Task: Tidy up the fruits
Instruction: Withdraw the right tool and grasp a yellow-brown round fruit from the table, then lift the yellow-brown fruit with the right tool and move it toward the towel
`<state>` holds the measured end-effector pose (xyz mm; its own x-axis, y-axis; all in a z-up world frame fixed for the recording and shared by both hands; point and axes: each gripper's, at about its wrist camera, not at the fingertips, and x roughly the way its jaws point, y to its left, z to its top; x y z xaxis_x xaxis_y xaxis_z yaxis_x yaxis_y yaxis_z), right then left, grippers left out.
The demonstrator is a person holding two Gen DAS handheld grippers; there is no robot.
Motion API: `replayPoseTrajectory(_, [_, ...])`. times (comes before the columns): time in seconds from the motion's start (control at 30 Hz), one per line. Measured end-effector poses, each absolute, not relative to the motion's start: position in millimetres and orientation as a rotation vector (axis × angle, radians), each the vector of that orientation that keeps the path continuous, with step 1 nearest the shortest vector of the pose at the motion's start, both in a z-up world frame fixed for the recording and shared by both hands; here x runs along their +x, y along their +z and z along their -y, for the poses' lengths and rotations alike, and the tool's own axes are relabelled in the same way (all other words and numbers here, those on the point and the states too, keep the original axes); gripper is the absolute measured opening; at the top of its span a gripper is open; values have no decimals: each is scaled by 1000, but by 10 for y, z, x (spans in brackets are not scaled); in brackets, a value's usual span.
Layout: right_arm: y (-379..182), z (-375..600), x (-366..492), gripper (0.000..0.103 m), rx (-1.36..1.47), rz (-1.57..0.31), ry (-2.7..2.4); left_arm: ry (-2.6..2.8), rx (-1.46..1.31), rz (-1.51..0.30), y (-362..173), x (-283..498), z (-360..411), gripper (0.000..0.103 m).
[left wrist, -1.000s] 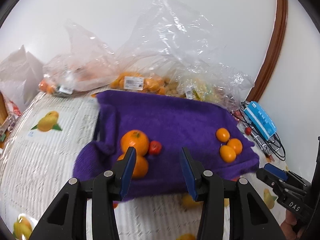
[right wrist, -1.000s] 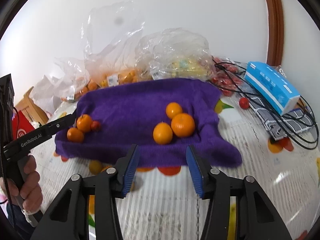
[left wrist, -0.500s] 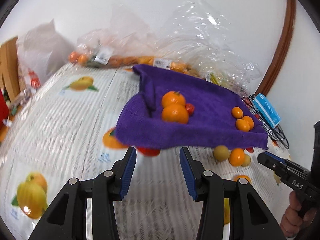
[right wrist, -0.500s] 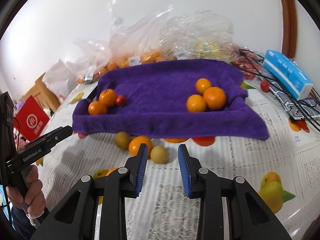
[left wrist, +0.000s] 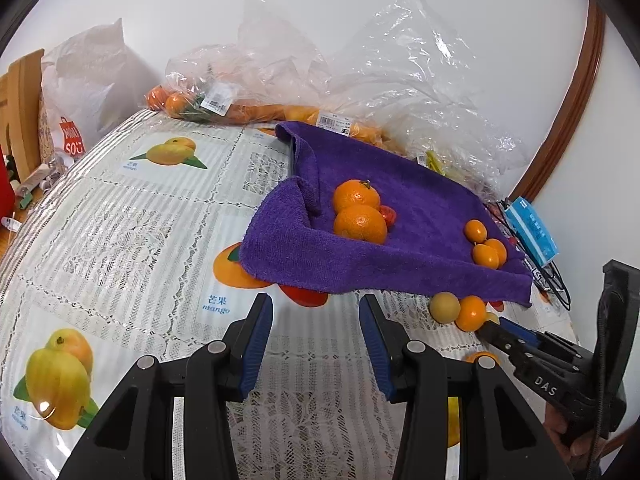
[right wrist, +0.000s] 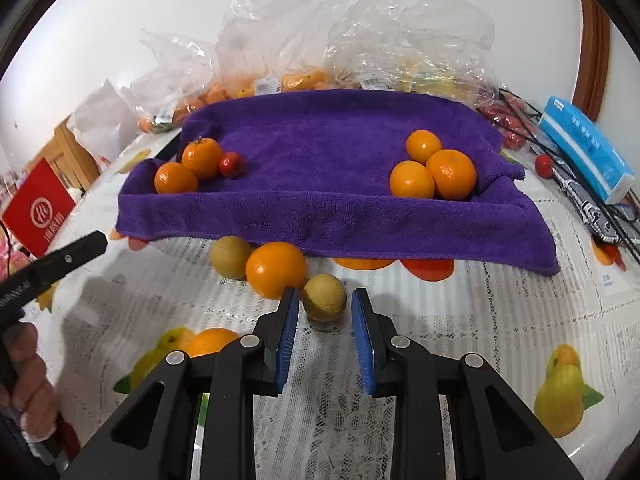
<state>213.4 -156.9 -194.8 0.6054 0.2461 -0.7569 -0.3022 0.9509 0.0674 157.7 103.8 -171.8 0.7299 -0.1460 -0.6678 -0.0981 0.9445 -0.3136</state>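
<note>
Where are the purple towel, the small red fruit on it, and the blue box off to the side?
purple towel (right wrist: 344, 136), right wrist view, bare middle of the cloth.
small red fruit (right wrist: 231, 165), right wrist view, its front face.
blue box (right wrist: 584, 148), right wrist view, its long top face.

Loose fruit on and before a purple terry towel (right wrist: 320, 200)
Two round oranges (right wrist: 188, 166) and a small red tomato (right wrist: 231, 165) far left, three oranges (right wrist: 434, 172) right; near, one orange (right wrist: 276, 269) between two tan round fruits (right wrist: 324, 297)
</note>
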Motion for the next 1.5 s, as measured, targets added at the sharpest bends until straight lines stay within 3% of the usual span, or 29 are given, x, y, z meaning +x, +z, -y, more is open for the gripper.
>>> replayPoseTrajectory(0.27, [-2002,1521,2245,28,-97,-880,300,-42,-333,-763,-1717,1596,-1017,43])
replayPoseTrajectory(0.33, [-2011,1508,2248,24,-108,-876,292,-43,-334,-766,-1726,1599,-1018,43])
replayPoseTrajectory(1.5, [-2038,2356,1655,24,-41,-860,181,-83,-239,-794,-1783,1612,-828,43])
